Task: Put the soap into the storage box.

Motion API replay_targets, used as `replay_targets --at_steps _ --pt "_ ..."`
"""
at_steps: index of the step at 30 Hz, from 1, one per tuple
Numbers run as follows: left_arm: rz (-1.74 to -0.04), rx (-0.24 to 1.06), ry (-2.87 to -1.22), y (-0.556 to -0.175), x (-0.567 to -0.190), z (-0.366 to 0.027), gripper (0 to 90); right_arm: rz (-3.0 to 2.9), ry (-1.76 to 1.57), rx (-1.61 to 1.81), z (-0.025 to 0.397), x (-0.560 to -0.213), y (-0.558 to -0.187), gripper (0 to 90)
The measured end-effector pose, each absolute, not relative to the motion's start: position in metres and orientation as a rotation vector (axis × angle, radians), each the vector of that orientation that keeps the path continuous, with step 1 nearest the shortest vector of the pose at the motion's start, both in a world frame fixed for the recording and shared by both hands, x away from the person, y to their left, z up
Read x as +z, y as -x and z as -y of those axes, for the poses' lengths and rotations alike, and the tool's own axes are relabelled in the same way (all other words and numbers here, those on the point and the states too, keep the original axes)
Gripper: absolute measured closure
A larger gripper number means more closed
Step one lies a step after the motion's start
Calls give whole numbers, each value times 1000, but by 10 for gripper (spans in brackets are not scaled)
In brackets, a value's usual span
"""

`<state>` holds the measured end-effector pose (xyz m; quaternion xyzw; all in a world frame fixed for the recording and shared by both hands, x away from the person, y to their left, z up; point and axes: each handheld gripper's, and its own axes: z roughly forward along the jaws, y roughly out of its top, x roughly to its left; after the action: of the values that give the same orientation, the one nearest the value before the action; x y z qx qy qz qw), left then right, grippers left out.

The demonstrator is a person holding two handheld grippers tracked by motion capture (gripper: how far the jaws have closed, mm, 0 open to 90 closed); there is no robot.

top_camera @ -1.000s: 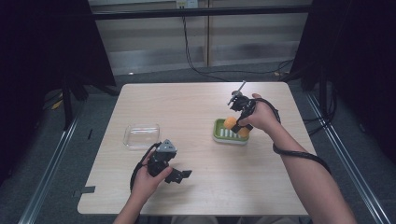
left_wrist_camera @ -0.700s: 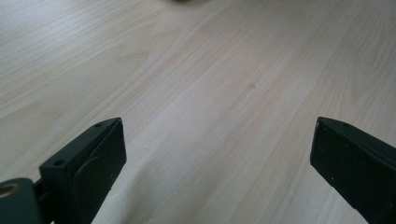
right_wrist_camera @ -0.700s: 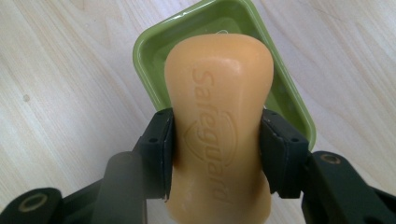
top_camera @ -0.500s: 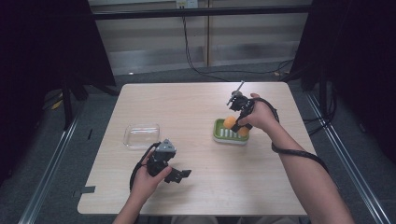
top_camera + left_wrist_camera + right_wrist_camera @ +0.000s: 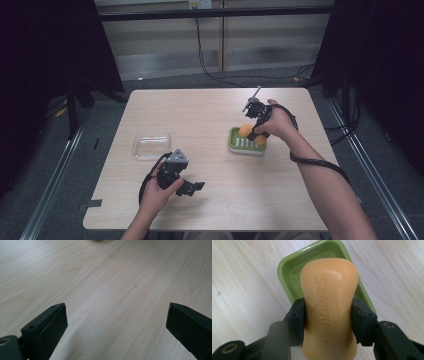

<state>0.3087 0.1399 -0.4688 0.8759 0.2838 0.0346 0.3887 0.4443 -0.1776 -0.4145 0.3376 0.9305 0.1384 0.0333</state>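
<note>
An orange soap bar stamped "Safeguard" is clamped between the jaws of my right gripper, held just above a green soap dish. From above, the right gripper hovers over the green dish at the table's right centre, with the orange soap in it. A second orange piece lies in the dish. My left gripper rests low near the front left of the table, its jaws wide apart over bare wood.
A clear plastic lid or shallow container lies left of centre, just beyond the left hand. Cables trail from both grippers. The light wooden table stands on a grey floor with dark surroundings.
The right gripper with the soap has stayed over the dish, shifting only slightly. The left gripper has held its place.
</note>
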Motion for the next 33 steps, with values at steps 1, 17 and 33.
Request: replay_targets --at_steps 1,17,33 --pt "-723 89 -2227 -309 -469 -140 36 -2865 -1032 424 178 -415 -445 502" --pt "-715 88 -2231 -308 -469 -139 36 -2873 -998 425 178 -418 -451 501" --pt "-720 88 -2229 -309 -469 -139 36 -2874 -959 407 175 -422 -455 501"
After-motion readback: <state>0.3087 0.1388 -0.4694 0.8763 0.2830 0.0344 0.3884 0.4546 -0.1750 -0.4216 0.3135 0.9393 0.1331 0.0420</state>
